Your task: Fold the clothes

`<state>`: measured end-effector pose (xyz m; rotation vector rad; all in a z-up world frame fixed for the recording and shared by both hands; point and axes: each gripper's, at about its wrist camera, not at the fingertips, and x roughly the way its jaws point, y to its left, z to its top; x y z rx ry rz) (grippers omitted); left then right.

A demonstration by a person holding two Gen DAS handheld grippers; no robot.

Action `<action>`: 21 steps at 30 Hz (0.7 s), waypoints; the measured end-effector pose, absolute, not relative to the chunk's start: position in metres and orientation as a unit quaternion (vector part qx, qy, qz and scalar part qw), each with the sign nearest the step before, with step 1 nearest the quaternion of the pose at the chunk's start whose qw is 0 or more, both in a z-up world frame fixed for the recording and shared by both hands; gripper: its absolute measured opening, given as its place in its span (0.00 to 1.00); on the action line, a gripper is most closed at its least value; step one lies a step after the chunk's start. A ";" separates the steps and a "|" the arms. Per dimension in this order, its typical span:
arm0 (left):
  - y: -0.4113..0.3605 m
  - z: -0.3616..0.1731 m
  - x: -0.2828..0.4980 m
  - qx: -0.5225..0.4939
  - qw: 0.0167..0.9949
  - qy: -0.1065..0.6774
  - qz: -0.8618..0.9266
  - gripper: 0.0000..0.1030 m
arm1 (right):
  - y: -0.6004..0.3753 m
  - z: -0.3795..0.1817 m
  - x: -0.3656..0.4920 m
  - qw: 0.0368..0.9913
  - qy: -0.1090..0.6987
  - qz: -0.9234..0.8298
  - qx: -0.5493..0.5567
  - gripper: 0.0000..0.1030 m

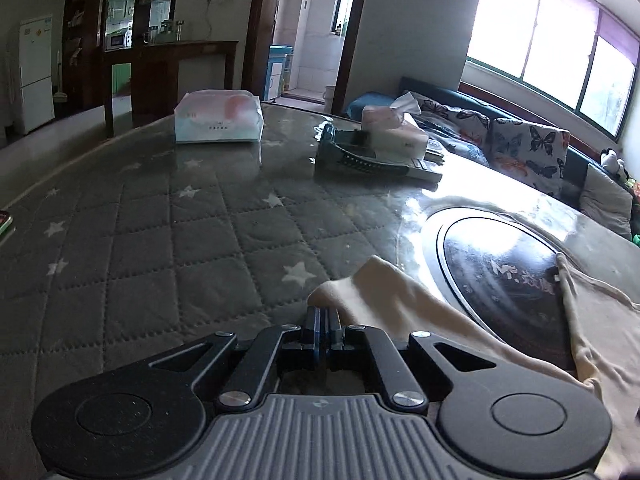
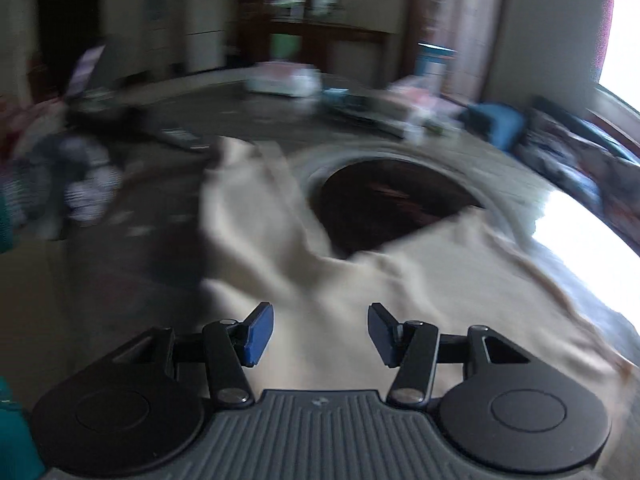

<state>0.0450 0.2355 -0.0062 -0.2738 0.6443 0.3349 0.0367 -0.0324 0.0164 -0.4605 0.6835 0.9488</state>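
Note:
A cream garment [image 1: 400, 300] lies rumpled on the grey quilted table cover [image 1: 160, 240], partly draped over a dark round inset plate [image 1: 500, 272]. My left gripper [image 1: 325, 314] is shut, pinching a corner of the cream garment, which rises to its tips. In the blurred right wrist view, my right gripper [image 2: 320, 334] is open over the cream garment [image 2: 360, 280], nothing between its blue pads [image 2: 258, 334]. The dark round plate [image 2: 392, 200] lies just beyond, half covered by cloth.
A wrapped tissue pack [image 1: 218, 118], a tissue box [image 1: 394, 128] and a dark tray [image 1: 360, 156] sit at the table's far side. A butterfly-print sofa [image 1: 528, 144] stands to the right. A blurred striped clothes pile [image 2: 88, 184] lies at the left.

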 end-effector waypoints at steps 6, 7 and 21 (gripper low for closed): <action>0.234 0.002 0.050 -0.138 0.927 0.312 0.155 0.03 | 0.000 -0.003 0.012 0.776 0.326 0.485 -0.238 0.48; 0.231 0.004 0.048 -0.138 0.929 0.309 0.153 0.03 | 0.002 -0.006 0.010 0.775 0.326 0.485 -0.238 0.47; 0.202 -0.009 0.075 -0.086 0.932 0.338 0.095 0.05 | 0.002 0.005 -0.002 0.740 0.330 0.535 -0.237 0.45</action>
